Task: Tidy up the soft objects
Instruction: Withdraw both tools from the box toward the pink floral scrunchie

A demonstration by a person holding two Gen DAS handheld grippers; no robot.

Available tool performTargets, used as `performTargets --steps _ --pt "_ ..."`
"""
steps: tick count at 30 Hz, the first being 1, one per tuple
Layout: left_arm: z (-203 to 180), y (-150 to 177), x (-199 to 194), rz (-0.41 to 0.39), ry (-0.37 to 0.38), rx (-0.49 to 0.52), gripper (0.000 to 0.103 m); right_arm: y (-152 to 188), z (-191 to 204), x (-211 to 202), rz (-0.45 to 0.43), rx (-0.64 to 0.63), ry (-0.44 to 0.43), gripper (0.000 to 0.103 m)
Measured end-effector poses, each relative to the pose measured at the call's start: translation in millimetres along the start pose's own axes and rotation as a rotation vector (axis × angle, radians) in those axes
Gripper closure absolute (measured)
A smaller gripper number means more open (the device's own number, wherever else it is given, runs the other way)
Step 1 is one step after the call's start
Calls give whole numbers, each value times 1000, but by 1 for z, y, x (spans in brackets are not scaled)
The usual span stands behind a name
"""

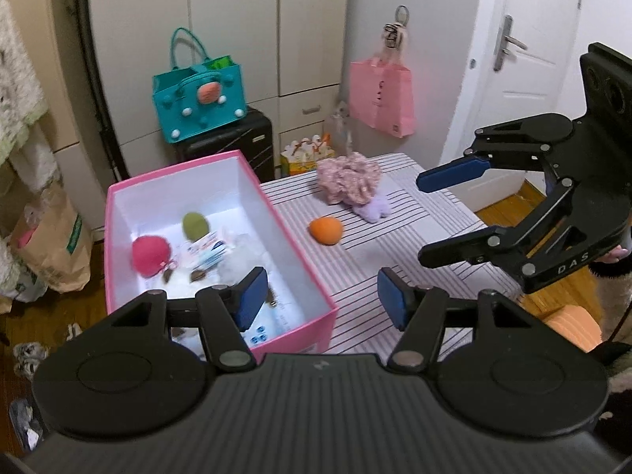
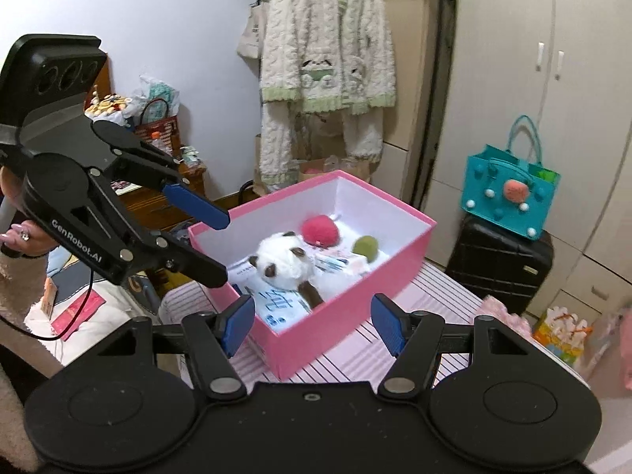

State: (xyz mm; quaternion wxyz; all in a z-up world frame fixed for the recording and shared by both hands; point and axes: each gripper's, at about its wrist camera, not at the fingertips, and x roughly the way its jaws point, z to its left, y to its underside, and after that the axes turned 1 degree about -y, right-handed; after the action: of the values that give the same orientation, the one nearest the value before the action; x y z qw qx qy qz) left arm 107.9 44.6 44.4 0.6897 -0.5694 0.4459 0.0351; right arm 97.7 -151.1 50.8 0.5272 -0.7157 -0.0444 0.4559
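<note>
A pink box (image 1: 300, 260) (image 2: 335, 316) stands on a striped table. Inside lie a red plush ball (image 1: 151, 254) (image 2: 319, 230), a green plush ball (image 1: 194, 225) (image 2: 364, 245), a white-and-brown plush toy (image 2: 286, 262) and paper packets. On the table right of the box lie an orange plush ball (image 1: 326, 230), a pink floral scrunchie (image 1: 349, 181) and a small purple plush (image 1: 373, 207). My left gripper (image 1: 322, 300) (image 2: 219, 247) is open and empty over the box's near right corner. My right gripper (image 2: 312, 322) (image 1: 422, 219) is open and empty, above the table right of the orange ball.
A striped cloth covers the table (image 1: 395, 260). Behind it stand a black suitcase (image 1: 233, 142) with a teal bag (image 1: 199, 91) on top, a hanging pink bag (image 1: 382, 94), cupboards and a white door (image 1: 525, 59). A paper bag (image 1: 51, 245) sits left on the floor.
</note>
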Motion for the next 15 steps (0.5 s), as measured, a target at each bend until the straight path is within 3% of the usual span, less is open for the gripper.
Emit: performTargets --steps 8,15 --pt "-29 -22 24 -24 32 5 42 30 -37 -32 -18 94 76 30" --pt "-50 -30 58 -58 5 -10 42 50 -78 -37 -23 169 96 30"
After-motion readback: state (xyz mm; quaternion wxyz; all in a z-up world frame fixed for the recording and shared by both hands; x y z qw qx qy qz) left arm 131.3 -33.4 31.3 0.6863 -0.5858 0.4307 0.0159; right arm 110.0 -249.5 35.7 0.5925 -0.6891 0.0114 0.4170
